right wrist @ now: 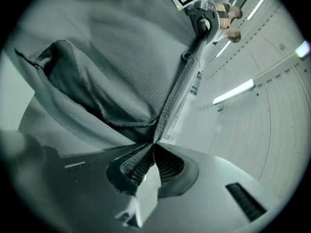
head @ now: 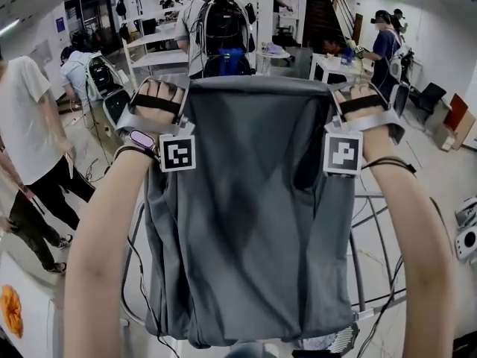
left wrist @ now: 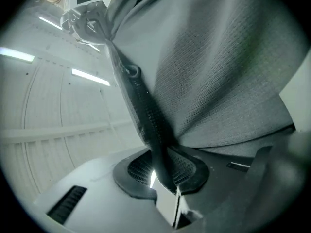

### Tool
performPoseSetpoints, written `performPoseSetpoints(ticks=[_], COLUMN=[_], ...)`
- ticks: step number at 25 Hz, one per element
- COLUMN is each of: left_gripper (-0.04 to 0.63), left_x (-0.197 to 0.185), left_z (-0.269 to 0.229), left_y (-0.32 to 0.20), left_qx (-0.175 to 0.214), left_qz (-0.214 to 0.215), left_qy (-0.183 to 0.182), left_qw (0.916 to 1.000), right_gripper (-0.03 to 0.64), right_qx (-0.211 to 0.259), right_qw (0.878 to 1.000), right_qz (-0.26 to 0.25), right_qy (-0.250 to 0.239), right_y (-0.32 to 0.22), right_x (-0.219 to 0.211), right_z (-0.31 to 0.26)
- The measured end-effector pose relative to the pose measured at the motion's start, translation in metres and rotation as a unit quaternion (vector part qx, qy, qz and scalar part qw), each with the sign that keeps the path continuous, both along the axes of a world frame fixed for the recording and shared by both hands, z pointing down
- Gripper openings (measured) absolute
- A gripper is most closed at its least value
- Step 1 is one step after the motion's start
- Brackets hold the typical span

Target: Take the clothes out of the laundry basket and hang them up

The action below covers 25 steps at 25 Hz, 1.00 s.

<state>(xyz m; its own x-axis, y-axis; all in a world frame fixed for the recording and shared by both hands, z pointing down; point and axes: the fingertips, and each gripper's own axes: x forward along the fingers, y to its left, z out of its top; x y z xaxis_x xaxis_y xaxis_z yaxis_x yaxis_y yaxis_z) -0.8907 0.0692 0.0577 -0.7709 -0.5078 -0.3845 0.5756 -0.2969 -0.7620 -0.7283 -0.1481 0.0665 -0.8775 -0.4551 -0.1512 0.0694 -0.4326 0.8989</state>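
A grey garment (head: 250, 215) hangs spread flat between my two grippers, its top hem pulled taut at chest height. My left gripper (head: 179, 88) is shut on the hem's left corner, and my right gripper (head: 335, 89) on its right corner. In the left gripper view the left gripper (left wrist: 163, 174) pinches a dark seam of the cloth (left wrist: 218, 72). In the right gripper view the right gripper (right wrist: 150, 152) clamps the stitched edge of the cloth (right wrist: 107, 57). Each gripper view shows the other gripper at the far end of the hem. The garment hides most of what lies below.
Metal bars of a drying rack (head: 373, 248) show behind the garment at lower right. Several people stand around: one in a white shirt (head: 22, 118) at left, one with a black backpack (head: 220, 28) ahead. White tables (head: 160, 54) stand beyond.
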Motion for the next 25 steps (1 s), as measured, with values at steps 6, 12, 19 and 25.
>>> performPoseSetpoints(ticks=[6, 12, 19, 25], left_gripper=[0.044, 0.046, 0.050, 0.485], left_x=[-0.048, -0.063, -0.074, -0.079], left_z=[0.087, 0.180, 0.283, 0.310], left_y=[-0.017, -0.024, -0.007, 0.013], left_qx=[-0.031, -0.005, 0.017, 0.160], left_qz=[0.002, -0.005, -0.067, -0.101], left_qy=[0.083, 0.220, 0.392, 0.514], left_qw=[0.9960, 0.9754, 0.9173, 0.8363], right_gripper=[0.018, 0.018, 0.020, 0.385], right_qx=[-0.039, -0.114, -0.211, -0.365], right_qw=[0.997, 0.986, 0.952, 0.907], right_qz=[0.026, 0.033, 0.084, 0.101], right_qy=[0.057, 0.121, 0.208, 0.183], right_y=[-0.013, -0.012, -0.001, 0.010], right_x=[-0.037, -0.039, -0.029, -0.001], right_z=[0.082, 0.175, 0.273, 0.310])
